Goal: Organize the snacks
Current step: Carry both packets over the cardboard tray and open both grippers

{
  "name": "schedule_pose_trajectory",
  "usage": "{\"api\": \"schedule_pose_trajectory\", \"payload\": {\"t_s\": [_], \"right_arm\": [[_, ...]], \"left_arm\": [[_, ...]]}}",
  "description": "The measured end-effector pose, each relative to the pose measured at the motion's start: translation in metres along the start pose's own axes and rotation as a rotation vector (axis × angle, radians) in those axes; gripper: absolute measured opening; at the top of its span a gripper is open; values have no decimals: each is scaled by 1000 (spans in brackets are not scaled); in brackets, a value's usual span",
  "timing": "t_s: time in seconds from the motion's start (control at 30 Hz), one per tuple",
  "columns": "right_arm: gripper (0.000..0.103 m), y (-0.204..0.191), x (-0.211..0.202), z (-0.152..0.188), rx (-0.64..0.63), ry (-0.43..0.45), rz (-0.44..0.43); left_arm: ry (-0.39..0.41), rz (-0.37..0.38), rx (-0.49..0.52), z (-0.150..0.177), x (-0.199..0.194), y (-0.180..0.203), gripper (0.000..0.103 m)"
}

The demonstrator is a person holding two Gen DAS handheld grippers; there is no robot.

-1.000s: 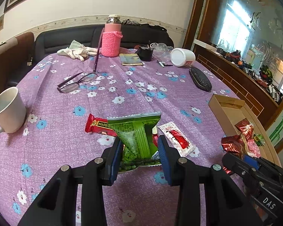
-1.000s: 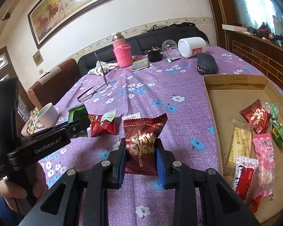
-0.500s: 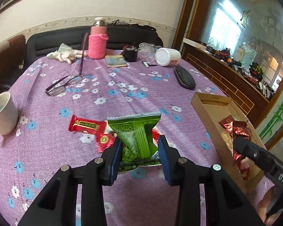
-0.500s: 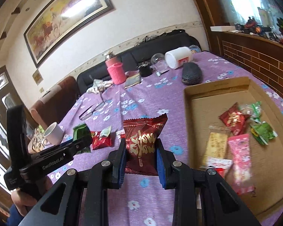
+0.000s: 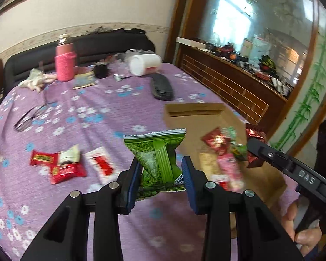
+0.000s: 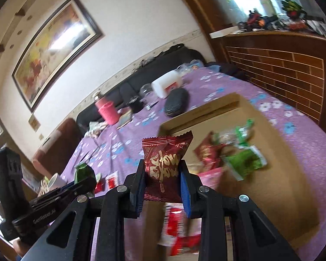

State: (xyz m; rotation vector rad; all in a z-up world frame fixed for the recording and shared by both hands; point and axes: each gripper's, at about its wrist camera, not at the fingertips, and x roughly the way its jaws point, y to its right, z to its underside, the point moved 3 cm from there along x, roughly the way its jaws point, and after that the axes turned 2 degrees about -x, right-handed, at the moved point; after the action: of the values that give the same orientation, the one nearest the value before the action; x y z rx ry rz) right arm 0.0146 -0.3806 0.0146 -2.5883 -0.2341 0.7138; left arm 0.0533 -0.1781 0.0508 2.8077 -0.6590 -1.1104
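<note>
The left claw (image 5: 160,175) pinches a green snack bag (image 5: 157,158). The right claw (image 6: 162,186) pinches a red snack bag (image 6: 165,169) over the cardboard box (image 6: 271,152). Only the left view shows loose snacks (image 5: 60,166) on the purple surface (image 5: 93,117).

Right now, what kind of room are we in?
Probably a home living or dining room: a black sofa behind a table with a purple floral tablecloth, a framed painting on the wall, and household clutter.

1. The left wrist view is looking close along its fingers, tilted down over the purple table (image 5: 80,113).
2. The right wrist view is facing the cardboard box (image 6: 278,169), rolled.
3. Both are sharing table and box.
</note>
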Motion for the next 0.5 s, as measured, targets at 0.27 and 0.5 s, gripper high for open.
{"api": "schedule_pose_trajectory", "payload": {"t_s": [0.27,0.5], "right_arm": [[30,57,-17,-8,98,23,66],[30,74,-5,1,106,-16,136]], "left_arm": [[-36,88,48,-2,25,60,36],[-112,133,64,16,69,91,36]]}}
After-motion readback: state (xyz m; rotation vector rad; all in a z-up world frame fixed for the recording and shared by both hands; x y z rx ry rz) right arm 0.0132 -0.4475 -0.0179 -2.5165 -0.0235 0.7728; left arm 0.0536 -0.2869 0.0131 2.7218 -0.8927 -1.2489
